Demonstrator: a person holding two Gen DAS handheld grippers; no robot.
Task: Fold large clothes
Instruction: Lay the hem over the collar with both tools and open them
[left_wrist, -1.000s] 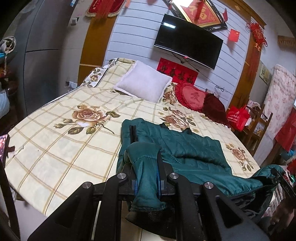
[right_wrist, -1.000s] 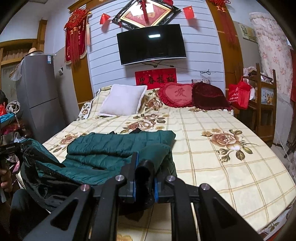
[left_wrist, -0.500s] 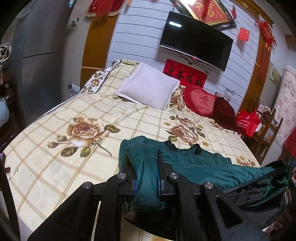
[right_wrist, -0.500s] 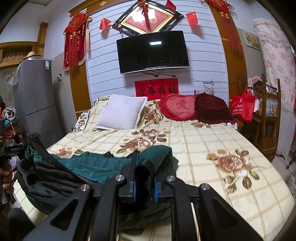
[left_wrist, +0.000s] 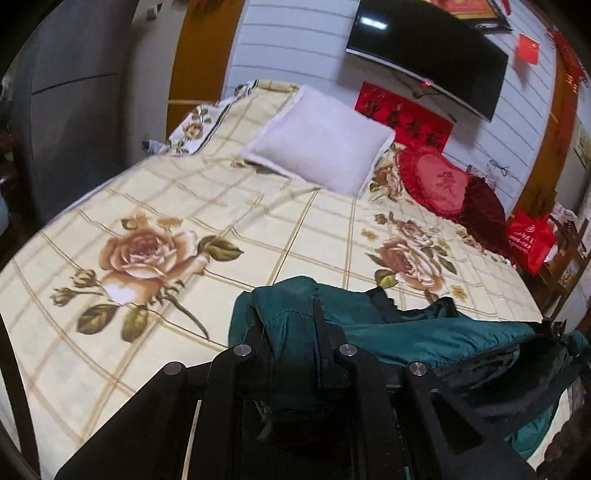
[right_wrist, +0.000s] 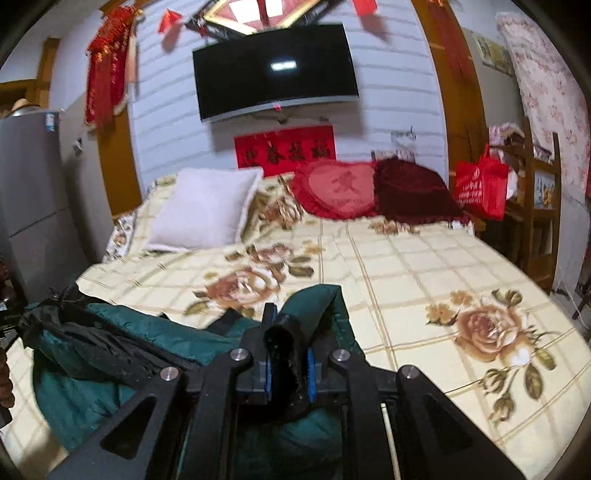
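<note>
A dark green quilted jacket with a black lining hangs stretched between my two grippers above the near edge of the bed. My left gripper is shut on one bunched end of the jacket. My right gripper is shut on the other end, where green fabric and black lining are pinched between the jaws. In the right wrist view the jacket sags to the left towards the left gripper. The part of the jacket under the grippers is hidden.
The bed has a cream checked cover with rose prints. A white pillow, a red heart cushion and a dark red cushion lie at its head. A television hangs above. A red bag and wooden shelves stand right.
Both grippers have lifted the jacket off the bed and pulled it back towards the near edge. It now hangs between them instead of lying spread on the cover.
</note>
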